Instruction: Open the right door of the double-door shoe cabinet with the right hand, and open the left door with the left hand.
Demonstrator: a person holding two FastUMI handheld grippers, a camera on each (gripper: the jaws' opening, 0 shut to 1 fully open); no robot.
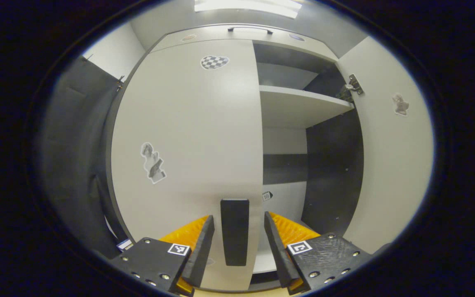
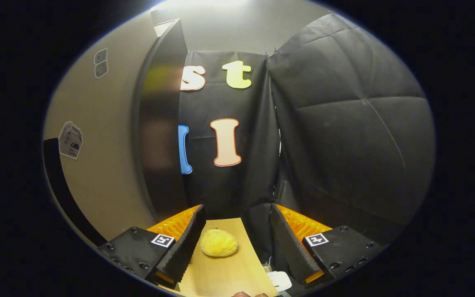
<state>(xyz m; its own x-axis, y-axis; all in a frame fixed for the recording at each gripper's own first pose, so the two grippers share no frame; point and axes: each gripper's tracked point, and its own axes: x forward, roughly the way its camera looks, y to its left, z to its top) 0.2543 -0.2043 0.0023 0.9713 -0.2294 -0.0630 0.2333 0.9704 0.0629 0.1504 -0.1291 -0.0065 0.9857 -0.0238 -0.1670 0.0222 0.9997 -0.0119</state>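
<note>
Left door (image 1: 188, 136) hides the cabinet's left half, its handle (image 1: 234, 231) bottom blurs between the fingers, door stickers (image 1: 153, 163) too small to read, and white object (image 2: 279, 280) cut off at the right gripper view's edge.

A bright ceiling light panel (image 1: 248, 6) glows overhead above pale grey walls (image 1: 114, 53). In the right gripper view, black cloth (image 2: 344, 136) hangs as the booth's far and right walls, creased in folds. A light wooden floor (image 2: 225, 268) lies near, with a yellow sponge-like lump (image 2: 219, 242) resting on it.
</note>
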